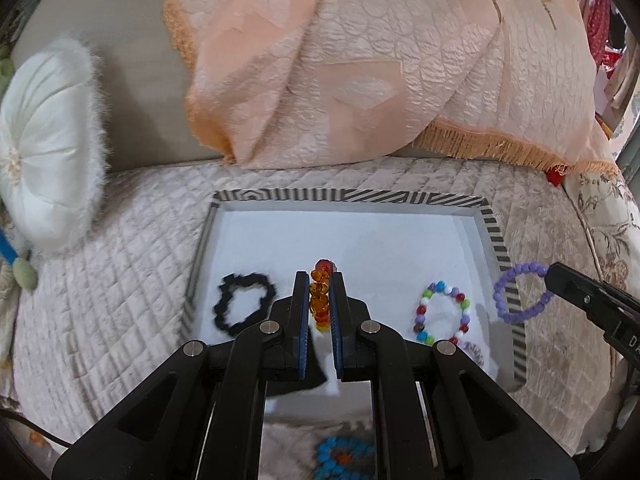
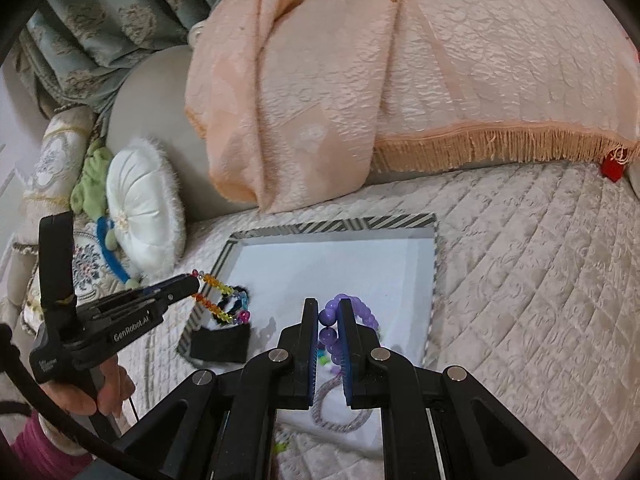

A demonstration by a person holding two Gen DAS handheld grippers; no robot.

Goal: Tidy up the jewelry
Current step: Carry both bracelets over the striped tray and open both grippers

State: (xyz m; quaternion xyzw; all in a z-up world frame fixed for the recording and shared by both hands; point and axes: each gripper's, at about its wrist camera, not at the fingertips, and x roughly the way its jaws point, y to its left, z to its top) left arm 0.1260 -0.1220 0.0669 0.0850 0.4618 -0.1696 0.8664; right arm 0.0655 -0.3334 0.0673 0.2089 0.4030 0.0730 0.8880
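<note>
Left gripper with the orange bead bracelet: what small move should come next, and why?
Probably lower it and let go: the left gripper holds the orange bracelet over bare tray floor, between the black band and the multicolored bracelet.

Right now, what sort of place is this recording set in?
Probably a home living room or bedroom. The tray sits on a quilted cover of a sofa or bed, with a fringed peach throw behind it, a round white cushion beside it and damask curtains beyond.
</note>
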